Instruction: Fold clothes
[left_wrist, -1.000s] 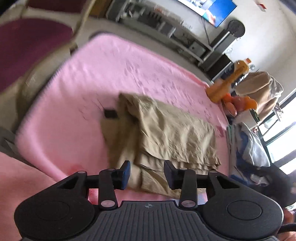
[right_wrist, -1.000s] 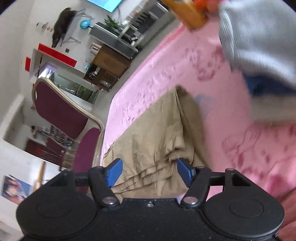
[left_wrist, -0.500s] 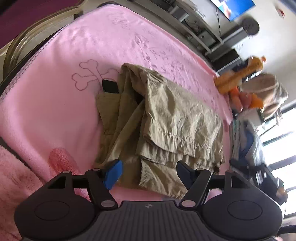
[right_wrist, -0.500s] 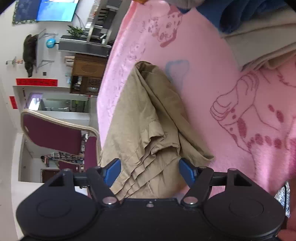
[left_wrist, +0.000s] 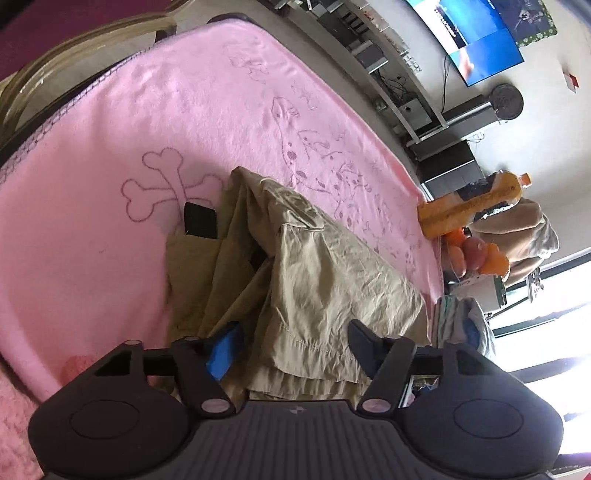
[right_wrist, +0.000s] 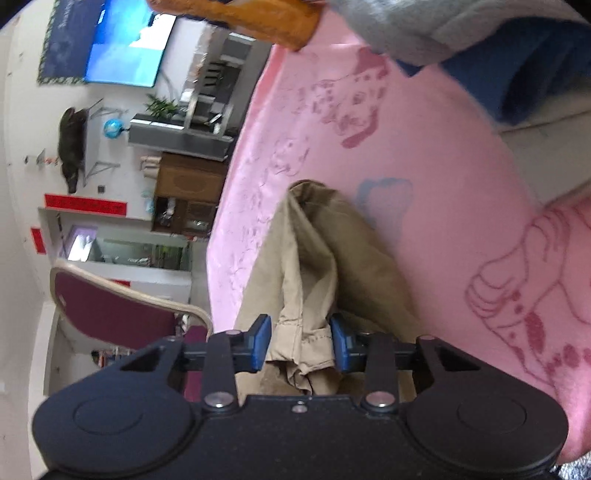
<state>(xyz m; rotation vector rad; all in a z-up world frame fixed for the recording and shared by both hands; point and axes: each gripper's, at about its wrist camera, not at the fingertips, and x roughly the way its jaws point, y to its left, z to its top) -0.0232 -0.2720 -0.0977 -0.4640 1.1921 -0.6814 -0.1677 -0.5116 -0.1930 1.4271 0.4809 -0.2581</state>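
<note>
Right wrist | right tool (right_wrist: 300, 343) closing, pinching khaki garment (right_wrist: 314, 258) | left tool (left_wrist: 291, 345) closing, spread | no legible writing

The left tool (left_wrist: 291, 343), jaws closing, straddles the hem of khaki trousers (left_wrist: 325, 273) on a pink blanket (left_wrist: 110, 184).

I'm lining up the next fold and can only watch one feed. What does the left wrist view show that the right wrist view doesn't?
Left wrist only: the left gripper, jaws closing astride the khaki garment's hem layers, and a black tag at its far end.
Right wrist only: the right gripper, jaws closing with a bunched hem between them, and a dalmatian print.
Both: the garment, pink blanket, TV.
</note>
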